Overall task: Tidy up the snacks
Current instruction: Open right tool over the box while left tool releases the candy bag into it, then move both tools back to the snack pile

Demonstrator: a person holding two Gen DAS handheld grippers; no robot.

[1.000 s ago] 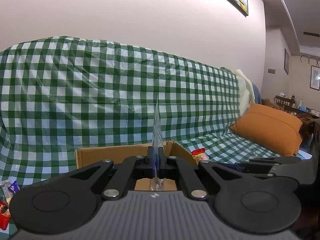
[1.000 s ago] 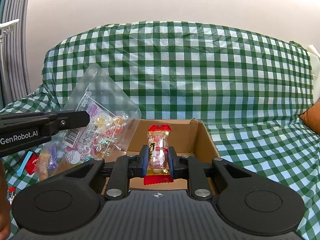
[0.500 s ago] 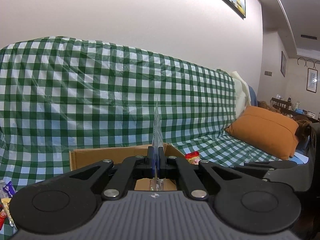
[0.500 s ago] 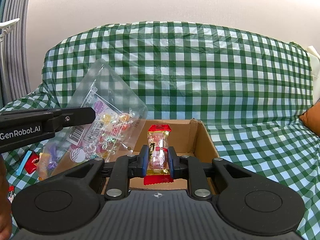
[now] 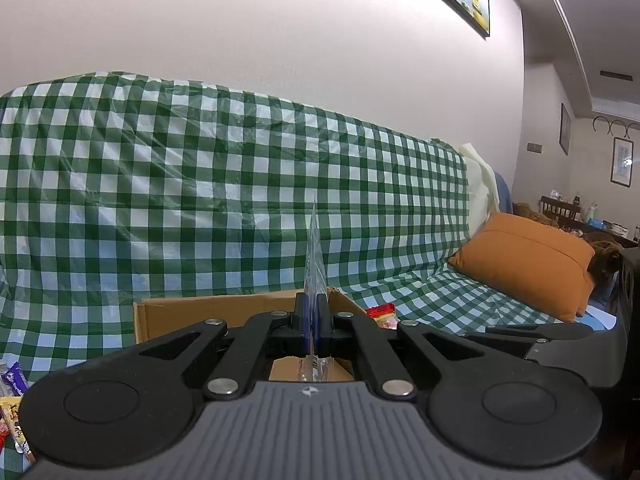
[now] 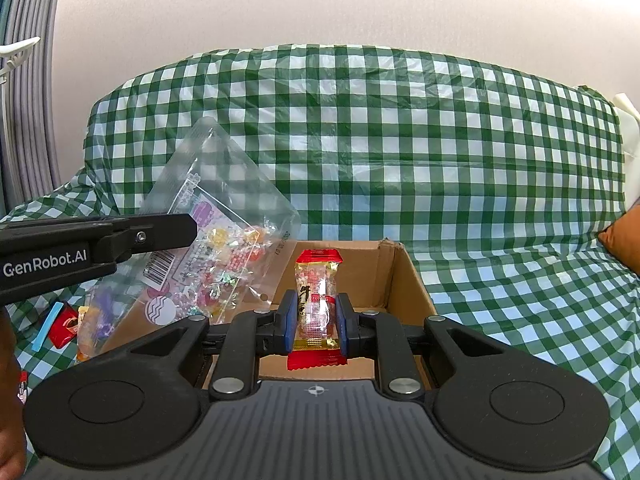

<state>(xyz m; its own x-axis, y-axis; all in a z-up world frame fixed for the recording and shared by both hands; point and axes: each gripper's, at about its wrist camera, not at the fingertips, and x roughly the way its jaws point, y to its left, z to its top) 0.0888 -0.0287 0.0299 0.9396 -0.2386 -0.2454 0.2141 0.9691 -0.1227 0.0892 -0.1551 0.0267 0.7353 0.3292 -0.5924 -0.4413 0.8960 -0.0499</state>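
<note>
Left gripper (image 5: 315, 320) clamped on clear candy bag (image 6: 216, 240) held edge-on, right gripper (image 6: 316, 322) pinching upright red-and-gold snack packet (image 6: 318, 300), cardboard box (image 6: 400, 280) open just ahead and below both, loose snacks (image 6: 60, 326) left of it.

The left gripper (image 6: 188, 230) carries the clear candy bag (image 6: 216, 236) farther right and a little higher, now overlapping the cardboard box's (image 6: 404, 280) left edge

A green-and-white checked plastic cover (image 5: 224, 184) drapes the sofa under a plain white wall (image 5: 240, 20); an orange cushion (image 5: 524, 256) lies on its seat.
</note>
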